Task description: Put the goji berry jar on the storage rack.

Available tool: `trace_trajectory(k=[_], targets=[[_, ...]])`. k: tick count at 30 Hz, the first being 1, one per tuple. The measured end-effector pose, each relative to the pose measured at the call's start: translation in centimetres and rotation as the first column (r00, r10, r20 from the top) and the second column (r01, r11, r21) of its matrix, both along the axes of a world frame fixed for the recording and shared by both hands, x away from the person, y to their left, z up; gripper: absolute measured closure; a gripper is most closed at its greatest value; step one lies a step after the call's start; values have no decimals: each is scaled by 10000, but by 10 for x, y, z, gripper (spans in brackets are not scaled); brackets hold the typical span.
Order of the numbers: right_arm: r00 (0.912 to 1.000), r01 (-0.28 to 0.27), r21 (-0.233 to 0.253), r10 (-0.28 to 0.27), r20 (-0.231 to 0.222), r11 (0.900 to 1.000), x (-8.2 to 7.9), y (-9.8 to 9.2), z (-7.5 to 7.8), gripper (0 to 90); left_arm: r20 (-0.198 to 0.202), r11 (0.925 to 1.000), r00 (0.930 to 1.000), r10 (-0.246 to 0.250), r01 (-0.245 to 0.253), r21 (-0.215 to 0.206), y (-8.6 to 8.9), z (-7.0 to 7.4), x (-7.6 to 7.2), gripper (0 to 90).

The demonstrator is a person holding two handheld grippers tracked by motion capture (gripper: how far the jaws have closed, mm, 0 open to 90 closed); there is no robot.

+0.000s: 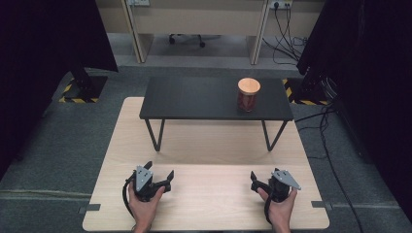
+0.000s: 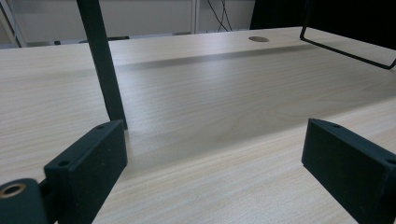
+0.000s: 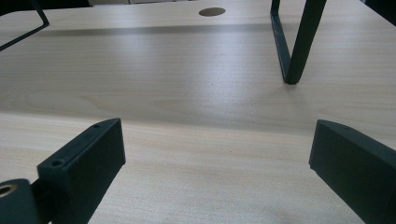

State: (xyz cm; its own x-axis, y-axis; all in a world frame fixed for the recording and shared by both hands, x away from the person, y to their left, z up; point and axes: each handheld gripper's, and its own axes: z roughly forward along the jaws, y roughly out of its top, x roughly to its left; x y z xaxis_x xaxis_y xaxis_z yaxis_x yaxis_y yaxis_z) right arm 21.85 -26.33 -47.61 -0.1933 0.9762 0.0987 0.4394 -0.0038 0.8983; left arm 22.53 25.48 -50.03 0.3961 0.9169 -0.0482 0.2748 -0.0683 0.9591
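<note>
A glass jar [image 1: 248, 95] with a wooden lid and red contents stands upright on the right part of a black raised shelf [image 1: 194, 99]. That shelf rests on a light wooden table [image 1: 204, 194]. My left gripper [image 1: 160, 175] lies low near the table's front left, held by a hand, jaws wide apart with nothing between them [image 2: 215, 163]. My right gripper [image 1: 260, 180] sits at the front right, also open and empty [image 3: 217, 163]. Both are far in front of the jar.
The shelf's thin black legs [image 1: 156, 134] [image 1: 273, 136] stand on the table between the grippers and the jar; one leg [image 2: 105, 70] is close ahead of the left gripper, another leg [image 3: 294, 42] ahead of the right. Dark curtains and cables flank the table.
</note>
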Motion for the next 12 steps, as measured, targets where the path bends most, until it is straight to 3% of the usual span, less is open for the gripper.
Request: trace_trajectory(k=[12], targets=[[10000, -38, -103, 38, 0, 9999, 0, 1, 0, 36, -17, 10000, 10000, -7, 7, 32, 0, 0, 0, 60]])
